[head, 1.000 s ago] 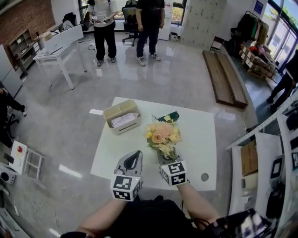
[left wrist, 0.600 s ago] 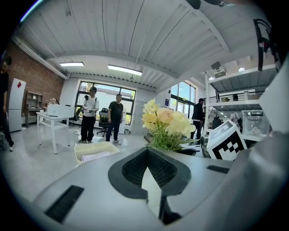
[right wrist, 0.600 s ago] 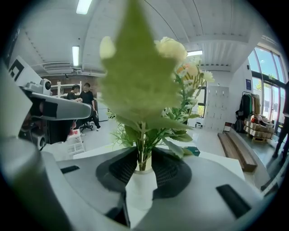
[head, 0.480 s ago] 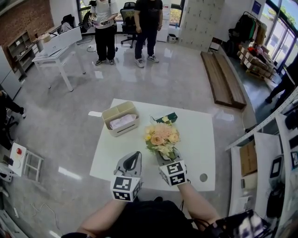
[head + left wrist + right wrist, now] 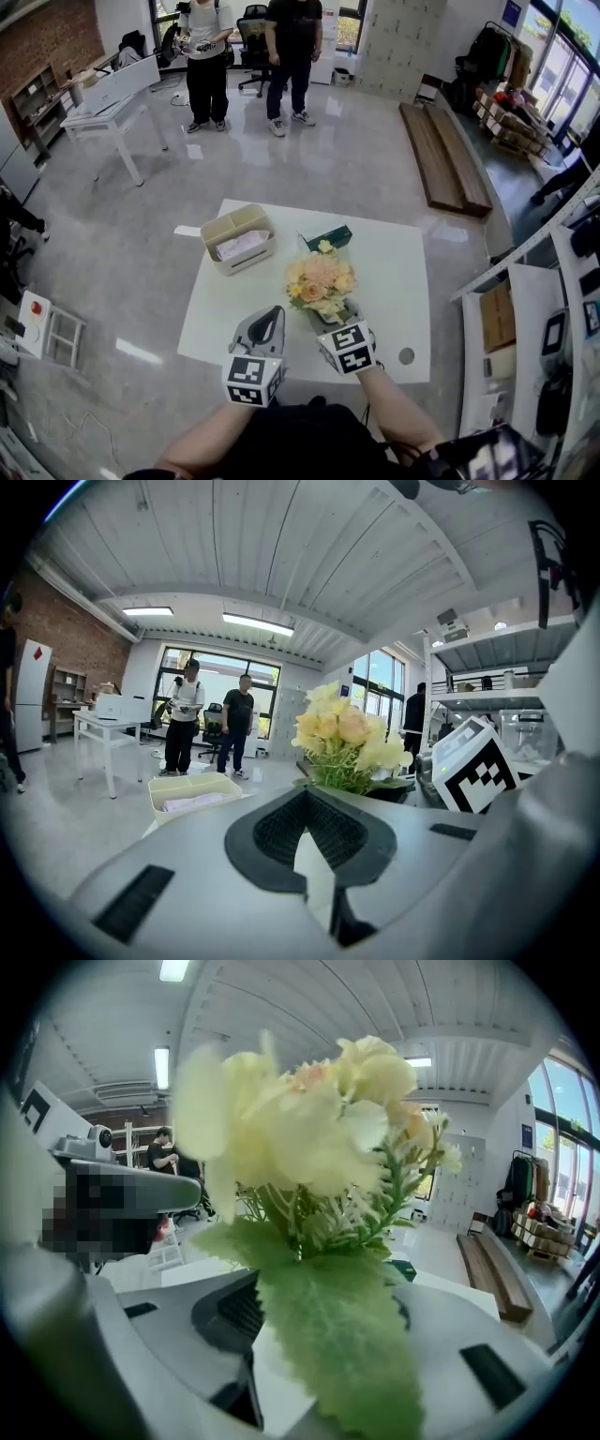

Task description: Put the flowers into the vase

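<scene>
A bouquet of pale yellow and peach flowers (image 5: 319, 279) stands upright on the white table (image 5: 394, 281), just ahead of my right gripper (image 5: 330, 321). In the right gripper view the blooms (image 5: 300, 1138) fill the frame. A big green leaf (image 5: 342, 1354) hangs between the jaws, which are opening with table showing beside it. The bouquet's foot is hidden, and I make out no vase. My left gripper (image 5: 271, 315) rests beside it at the table's near edge, shut and empty. From the left gripper (image 5: 302, 794) the flowers (image 5: 345, 738) stand ahead to the right.
A beige two-part box (image 5: 239, 239) with white paper sits at the table's far left. A dark green box (image 5: 328, 237) lies behind the bouquet. A small grey disc (image 5: 406, 356) lies near the right front corner. Two people (image 5: 211, 56) stand far off by a desk.
The bouquet has leaned a little to the left of the right gripper. Both grippers have kept their places at the table's near edge.
</scene>
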A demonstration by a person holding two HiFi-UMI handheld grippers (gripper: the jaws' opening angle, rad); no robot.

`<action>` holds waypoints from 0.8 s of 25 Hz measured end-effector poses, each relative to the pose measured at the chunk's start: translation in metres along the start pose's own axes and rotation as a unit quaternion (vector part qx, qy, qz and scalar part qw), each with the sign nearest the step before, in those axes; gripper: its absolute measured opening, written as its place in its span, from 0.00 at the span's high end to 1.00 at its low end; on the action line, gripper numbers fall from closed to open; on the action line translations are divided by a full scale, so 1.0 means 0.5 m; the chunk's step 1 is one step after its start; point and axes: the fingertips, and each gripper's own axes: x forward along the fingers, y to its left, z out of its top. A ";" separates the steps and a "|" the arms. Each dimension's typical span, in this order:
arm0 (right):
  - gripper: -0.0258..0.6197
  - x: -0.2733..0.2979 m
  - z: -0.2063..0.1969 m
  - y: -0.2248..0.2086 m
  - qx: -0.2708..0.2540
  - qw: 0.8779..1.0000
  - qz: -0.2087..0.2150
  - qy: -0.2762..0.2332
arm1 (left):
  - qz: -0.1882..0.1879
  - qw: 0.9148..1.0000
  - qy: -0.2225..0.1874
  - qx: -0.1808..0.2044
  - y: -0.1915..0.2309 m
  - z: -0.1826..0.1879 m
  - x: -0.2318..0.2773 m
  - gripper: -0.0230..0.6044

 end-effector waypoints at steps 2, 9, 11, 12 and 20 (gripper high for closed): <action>0.68 0.000 0.000 0.003 -0.008 1.000 0.005 0.013 | -0.002 1.000 -0.001 0.000 -0.005 0.001 0.001 0.96; 0.59 -0.008 -0.008 0.013 -0.026 0.998 0.022 0.048 | -0.001 1.000 -0.003 -0.001 -0.007 -0.001 0.000 0.96; 0.59 -0.014 -0.015 0.011 -0.028 0.998 0.024 0.057 | -0.001 1.000 -0.003 0.001 -0.008 -0.001 0.001 0.96; 0.59 -0.018 -0.018 0.009 -0.026 0.998 0.023 0.059 | -0.001 1.000 -0.003 0.002 -0.009 -0.001 0.002 0.96; 0.59 -0.060 -0.049 0.020 0.009 0.998 0.040 0.052 | 0.001 1.000 0.005 0.001 -0.011 -0.011 0.000 0.96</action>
